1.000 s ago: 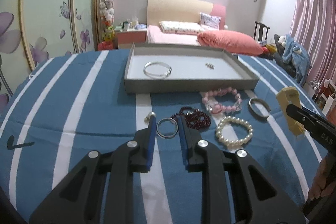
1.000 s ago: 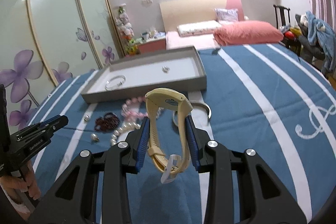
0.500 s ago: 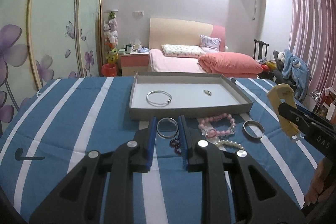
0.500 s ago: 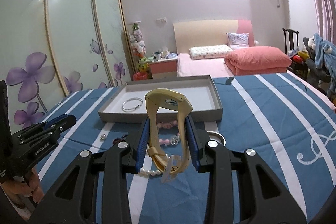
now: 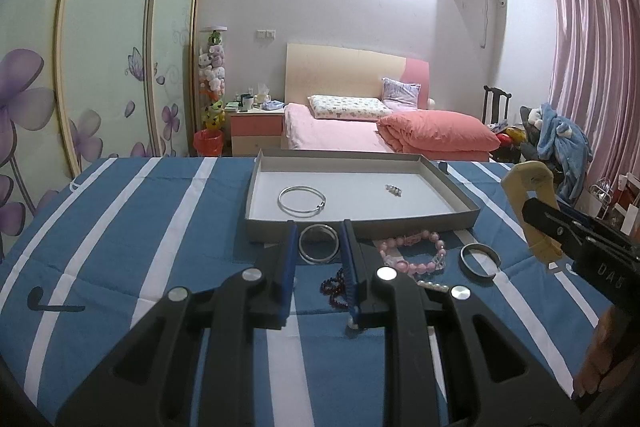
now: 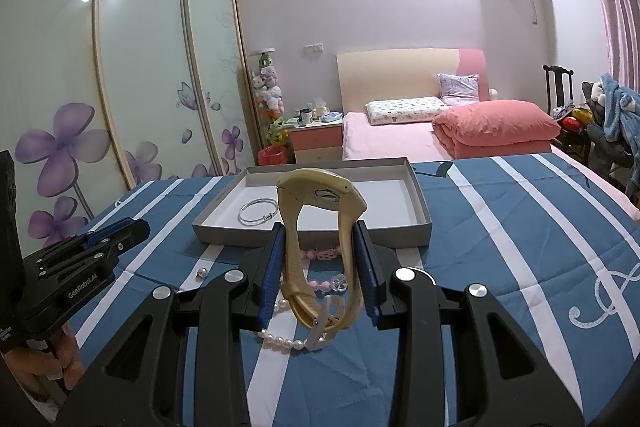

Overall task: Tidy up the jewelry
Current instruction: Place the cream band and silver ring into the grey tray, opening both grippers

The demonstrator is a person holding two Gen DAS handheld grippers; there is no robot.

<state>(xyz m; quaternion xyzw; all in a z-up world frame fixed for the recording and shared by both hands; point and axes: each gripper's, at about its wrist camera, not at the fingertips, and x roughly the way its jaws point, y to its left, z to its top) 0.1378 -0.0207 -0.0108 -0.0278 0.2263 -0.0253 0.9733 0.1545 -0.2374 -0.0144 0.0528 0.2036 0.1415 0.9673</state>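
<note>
You are carrying a silver bangle (image 5: 319, 243) pinched flat between the fingers of your left hand-held gripper (image 5: 319, 247), and the grey tray (image 5: 460, 205) is lying straight ahead of it on the striped counter (image 5: 120, 227), its long side running across your path. Your right hand-held gripper (image 6: 319, 259) is clamping a yellow watch (image 6: 320, 247) upright by its strap, with the same tray ahead, so the left looks nearer to it.
</note>
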